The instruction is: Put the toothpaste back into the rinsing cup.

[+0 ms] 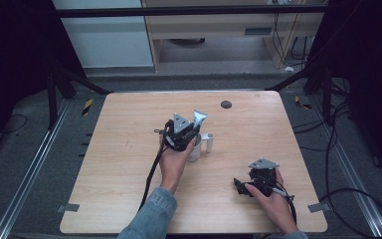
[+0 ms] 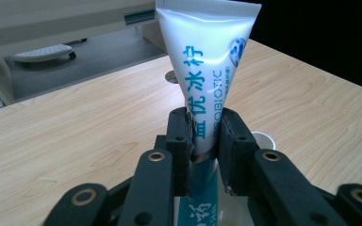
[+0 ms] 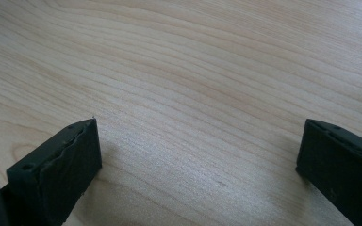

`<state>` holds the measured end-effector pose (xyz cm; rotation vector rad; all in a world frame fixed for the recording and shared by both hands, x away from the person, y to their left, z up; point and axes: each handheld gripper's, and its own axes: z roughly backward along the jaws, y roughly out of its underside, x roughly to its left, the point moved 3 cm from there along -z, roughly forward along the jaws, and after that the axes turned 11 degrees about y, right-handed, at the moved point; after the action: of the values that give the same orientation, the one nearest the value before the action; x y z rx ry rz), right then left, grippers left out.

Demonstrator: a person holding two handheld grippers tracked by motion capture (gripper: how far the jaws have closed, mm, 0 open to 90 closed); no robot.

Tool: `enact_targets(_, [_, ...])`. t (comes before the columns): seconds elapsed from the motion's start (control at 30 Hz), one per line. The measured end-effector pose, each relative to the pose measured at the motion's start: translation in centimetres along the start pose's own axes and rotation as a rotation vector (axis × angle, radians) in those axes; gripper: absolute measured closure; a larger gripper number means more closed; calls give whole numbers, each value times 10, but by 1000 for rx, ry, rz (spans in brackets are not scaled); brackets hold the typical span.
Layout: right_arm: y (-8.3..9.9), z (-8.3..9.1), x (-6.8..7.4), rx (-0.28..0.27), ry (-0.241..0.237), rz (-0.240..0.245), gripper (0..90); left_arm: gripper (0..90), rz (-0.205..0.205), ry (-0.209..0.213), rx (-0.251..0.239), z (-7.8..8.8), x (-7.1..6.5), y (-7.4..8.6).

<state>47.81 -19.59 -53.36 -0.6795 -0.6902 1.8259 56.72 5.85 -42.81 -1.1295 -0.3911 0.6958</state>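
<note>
A white toothpaste tube (image 2: 207,61) with blue lettering stands upright, its flat crimped end up. My left gripper (image 2: 203,141) is shut on the tube's middle. In the high view the left gripper (image 1: 181,133) is over the table's centre, the tube (image 1: 199,117) poking up beyond it and a white cup (image 1: 196,149) right beside it. The tube's lower end drops toward the cup (image 2: 263,139), whose rim shows behind the right jaw. My right gripper (image 1: 242,186) rests low at the table's front right. Its jaws stand wide apart over bare wood (image 3: 193,160), with nothing between them.
A small white cylinder (image 1: 210,142) stands just right of the cup. A dark round disc (image 1: 226,104) lies near the table's far edge. Beyond the wooden table (image 1: 129,199) are a cabinet, cables and black stand legs.
</note>
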Motion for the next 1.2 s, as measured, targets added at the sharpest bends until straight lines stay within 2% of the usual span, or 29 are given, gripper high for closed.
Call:
enact_targets(0.53, [0, 0, 0, 0, 0, 0, 6, 720, 13, 4, 18, 0, 2, 2])
enact_targets(0.73, [0, 0, 0, 0, 0, 0, 6, 697, 17, 6, 10, 0, 2, 4])
enact_targets(0.93, [0, 0, 0, 0, 0, 0, 6, 628, 24, 4, -2, 2, 0, 5])
enact_targets(1.2, [0, 0, 0, 0, 0, 0, 6, 596, 17, 7, 9, 4, -1, 7])
